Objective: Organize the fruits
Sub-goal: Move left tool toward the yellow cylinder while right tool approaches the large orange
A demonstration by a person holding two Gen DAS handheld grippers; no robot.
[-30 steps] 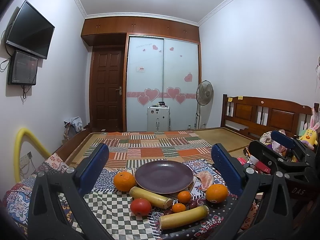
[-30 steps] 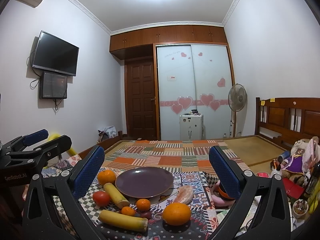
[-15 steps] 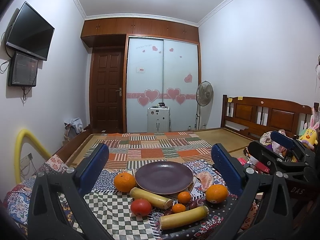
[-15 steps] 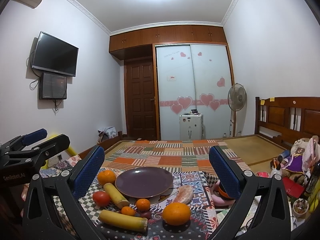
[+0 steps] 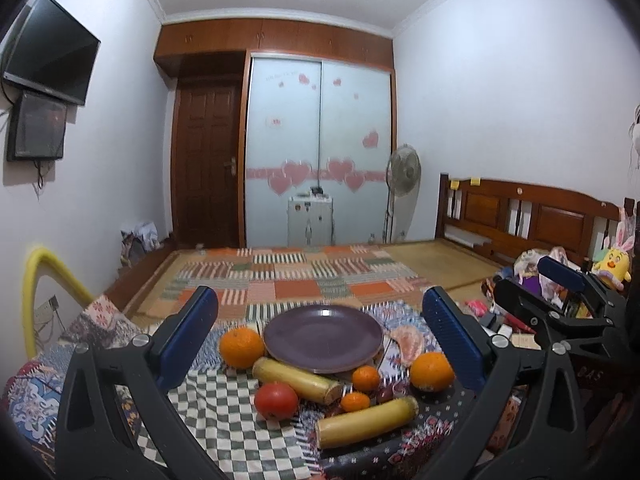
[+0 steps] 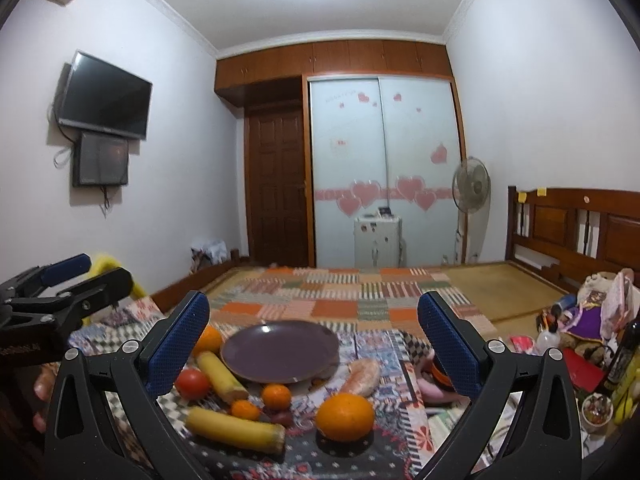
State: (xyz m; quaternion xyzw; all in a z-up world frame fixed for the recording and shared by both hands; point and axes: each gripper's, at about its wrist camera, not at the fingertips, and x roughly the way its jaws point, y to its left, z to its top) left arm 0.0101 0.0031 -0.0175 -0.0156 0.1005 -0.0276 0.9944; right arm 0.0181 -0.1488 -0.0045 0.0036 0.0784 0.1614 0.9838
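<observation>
An empty purple plate [image 5: 322,337] [image 6: 280,350] rests on a patterned cloth. Around its near side lie two large oranges [image 5: 241,347] [image 5: 432,371], a red tomato [image 5: 276,400], two yellow stalk pieces [image 5: 296,379] [image 5: 366,422], two small tangerines [image 5: 365,378] [image 5: 355,401], and a pinkish peeled fruit segment [image 5: 408,344]. My left gripper [image 5: 320,336] hovers open above the fruit, holding nothing. My right gripper [image 6: 312,344] is likewise open and empty, nearest the right large orange [image 6: 345,416]. Each gripper shows at the edge of the other's view.
The cloth covers a low surface on a bed with a patchwork mat [image 5: 296,280]. Toys and clutter [image 6: 592,312] sit at the right, with a wooden headboard [image 5: 532,216] behind. A yellow tube [image 5: 44,276] stands at the left. A hand [image 6: 40,396] shows at the lower left.
Both views have tilted slightly downward and drawn a little closer to the fruit. No fruit has moved, and both grippers stay open.
</observation>
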